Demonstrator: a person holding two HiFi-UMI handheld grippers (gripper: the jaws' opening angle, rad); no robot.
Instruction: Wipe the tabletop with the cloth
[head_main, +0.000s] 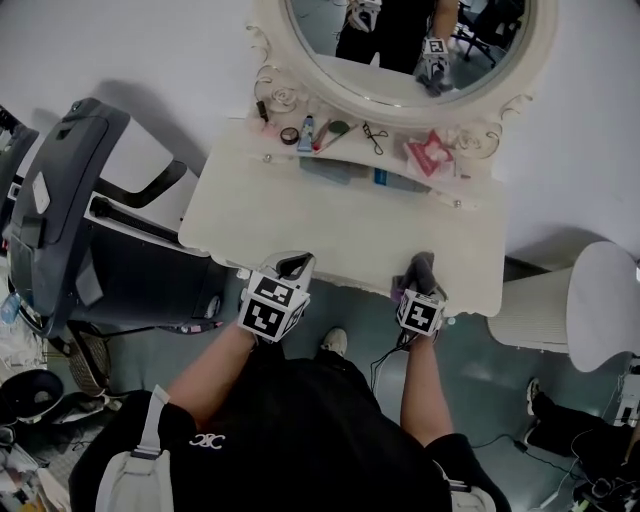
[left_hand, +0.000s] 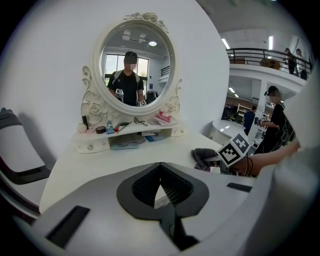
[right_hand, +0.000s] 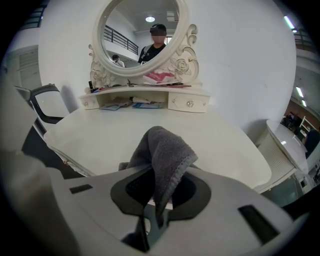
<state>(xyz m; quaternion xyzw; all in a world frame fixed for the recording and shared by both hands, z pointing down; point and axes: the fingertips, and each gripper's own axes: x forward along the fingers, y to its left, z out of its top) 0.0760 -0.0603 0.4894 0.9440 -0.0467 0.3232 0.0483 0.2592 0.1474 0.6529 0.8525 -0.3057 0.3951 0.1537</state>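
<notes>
A dark grey cloth (right_hand: 165, 150) hangs folded out of my right gripper (right_hand: 159, 175), which is shut on it. In the head view that right gripper (head_main: 419, 283) holds the cloth (head_main: 424, 263) over the front right edge of the white tabletop (head_main: 330, 220). My left gripper (head_main: 293, 268) sits at the front edge of the table, left of the right one, its jaws together with nothing between them. The left gripper view shows the left gripper (left_hand: 160, 169) low over the tabletop (left_hand: 115, 162), with the cloth (left_hand: 202, 156) off to its right.
An oval mirror (head_main: 410, 45) stands at the back of the table above a shelf (head_main: 370, 160) with several cosmetics. A black chair (head_main: 75, 200) stands left of the table, a white round stool (head_main: 590, 300) to its right. A person (left_hand: 275, 122) stands far right.
</notes>
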